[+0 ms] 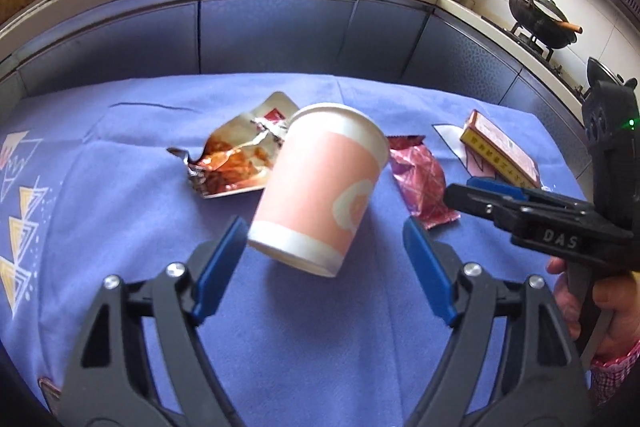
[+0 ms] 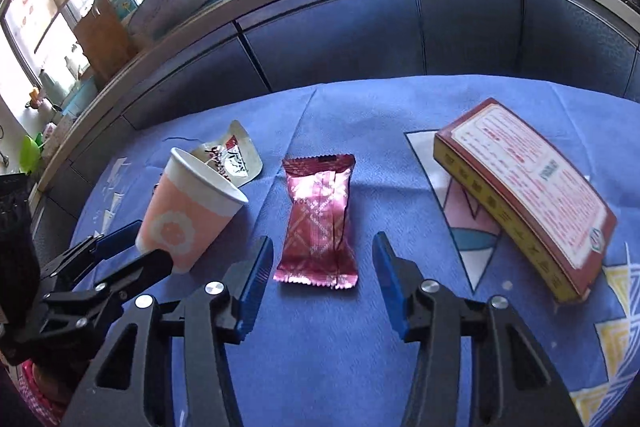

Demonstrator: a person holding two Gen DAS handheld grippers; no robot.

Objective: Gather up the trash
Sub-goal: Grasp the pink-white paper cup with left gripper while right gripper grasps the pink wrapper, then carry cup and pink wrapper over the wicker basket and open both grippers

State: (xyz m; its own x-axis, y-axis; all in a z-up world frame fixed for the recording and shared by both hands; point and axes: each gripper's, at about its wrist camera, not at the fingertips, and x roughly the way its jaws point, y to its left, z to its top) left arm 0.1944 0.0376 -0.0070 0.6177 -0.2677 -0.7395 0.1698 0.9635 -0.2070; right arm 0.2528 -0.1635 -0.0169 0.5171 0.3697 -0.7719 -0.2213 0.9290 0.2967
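Standing on the blue cloth of the bench, the pink paper cup looks light and thin, so a hard squeeze would likely crush it. The left tool has its jaws apart beside the cup's bottom; the round middle seems best to hold. The right tool is spread wide too, near the shiny pink wrapper, which looks soft, crinkly and slippery

Bare cloth lies open before both grippers, the cup standing between the spread left fingers, wrapper flat ahead of the right gripper, box well right, torn packet behind the cup.
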